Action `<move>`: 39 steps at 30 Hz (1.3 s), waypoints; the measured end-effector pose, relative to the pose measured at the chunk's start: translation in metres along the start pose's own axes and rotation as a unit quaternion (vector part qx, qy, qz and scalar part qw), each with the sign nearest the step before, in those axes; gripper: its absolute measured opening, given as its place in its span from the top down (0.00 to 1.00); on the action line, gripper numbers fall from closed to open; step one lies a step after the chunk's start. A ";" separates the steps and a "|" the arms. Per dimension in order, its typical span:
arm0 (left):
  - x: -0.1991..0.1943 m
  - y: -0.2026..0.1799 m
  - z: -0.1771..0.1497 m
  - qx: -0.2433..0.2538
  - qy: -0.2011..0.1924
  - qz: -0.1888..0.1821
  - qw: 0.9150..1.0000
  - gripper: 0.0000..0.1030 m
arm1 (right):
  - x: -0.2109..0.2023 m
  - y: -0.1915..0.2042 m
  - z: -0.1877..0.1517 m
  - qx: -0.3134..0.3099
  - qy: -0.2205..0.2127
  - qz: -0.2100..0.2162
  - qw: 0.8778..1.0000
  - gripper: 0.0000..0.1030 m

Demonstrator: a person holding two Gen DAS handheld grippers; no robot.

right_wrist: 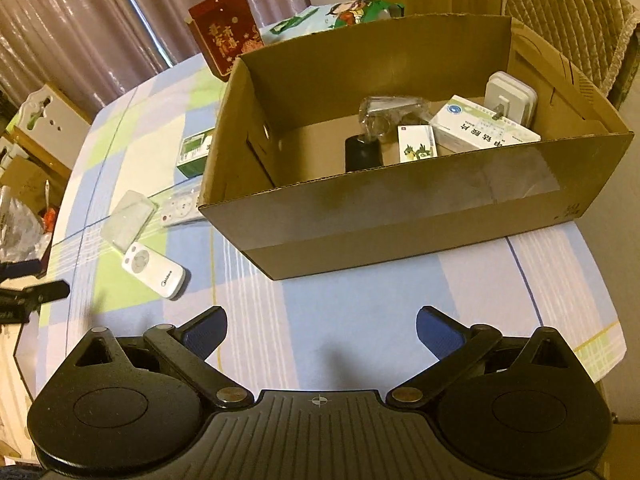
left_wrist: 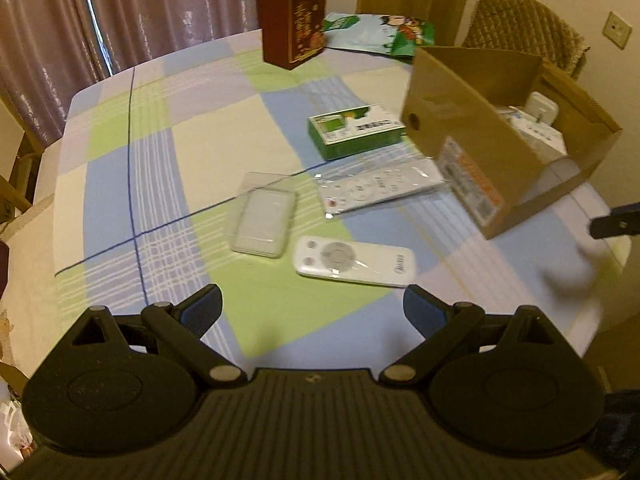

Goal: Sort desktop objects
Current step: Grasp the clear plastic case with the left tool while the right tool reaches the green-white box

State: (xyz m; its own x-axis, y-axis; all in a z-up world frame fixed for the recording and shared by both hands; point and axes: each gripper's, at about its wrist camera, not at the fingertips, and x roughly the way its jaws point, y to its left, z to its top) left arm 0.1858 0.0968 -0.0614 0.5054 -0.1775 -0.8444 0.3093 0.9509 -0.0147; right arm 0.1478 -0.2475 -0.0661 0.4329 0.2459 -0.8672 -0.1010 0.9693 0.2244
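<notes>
Hovering above the near edge of the tabletop (left_wrist: 120,184), left gripper (left_wrist: 312,304) spread wide with nothing between its blue-padded fingers (left_wrist: 202,306). Right gripper (right_wrist: 322,326) likewise wide and empty, poised over the checked tablecloth (right_wrist: 360,320) just in front of the cardboard box (right_wrist: 400,216).

Lying loose toward the middle of the tabletop: white remote (left_wrist: 354,261) nearest the left gripper, flat, its round button pad facing up. Just beyond and left of it, clear plastic case (left_wrist: 264,216), also flat. Beside that, bagged remote (left_wrist: 380,190) in a clear wrapper, its far end reaching under the box's near corner in the left wrist view; touching or not, cannot tell. Farther back, green box (left_wrist: 356,132), lying flat close to the cardboard box's side wall.

Standing upright near the far edge: dark red carton (left_wrist: 294,22), with a green printed bag (left_wrist: 380,34) lying flat behind it.

Sitting toward the right edge of the tabletop, cardboard box open at the top and already holding several things: white medicine box (right_wrist: 480,128), small white card box (right_wrist: 416,144), black object (right_wrist: 362,154), crumpled clear wrapper (right_wrist: 390,114), and a white device (right_wrist: 510,98) leaning against the far right wall.

Behind the table, purple curtain (left_wrist: 120,12) and a quilted chair back (left_wrist: 524,24).
</notes>
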 end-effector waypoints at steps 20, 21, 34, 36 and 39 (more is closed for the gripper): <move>0.130 0.048 0.068 0.054 0.063 -0.022 0.996 0.27 | -0.025 -0.001 0.027 -0.043 -0.012 -0.023 0.999 0.00; 0.136 0.049 0.070 0.056 0.068 -0.022 0.996 0.31 | -0.028 0.000 0.031 -0.056 -0.015 -0.023 0.998 0.00; 0.156 0.054 0.072 0.072 0.076 -0.046 0.993 0.50 | -0.011 0.080 0.130 -0.363 -0.077 0.080 0.925 0.00; 0.147 0.056 0.071 0.068 0.067 -0.041 0.995 0.50 | 0.000 0.101 0.145 -0.429 -0.084 0.102 0.893 0.00; 0.128 0.062 0.069 0.047 0.051 -0.034 0.997 0.50 | 0.036 0.132 0.161 -0.514 -0.061 0.125 0.847 0.00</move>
State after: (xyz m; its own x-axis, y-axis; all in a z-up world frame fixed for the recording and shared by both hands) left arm 0.3257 0.1159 -0.1330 0.3984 -0.2099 -0.8929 0.4173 0.9084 -0.0274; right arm 0.2942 -0.1120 0.0036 0.3667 0.5022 -0.7832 -0.9015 0.3996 -0.1659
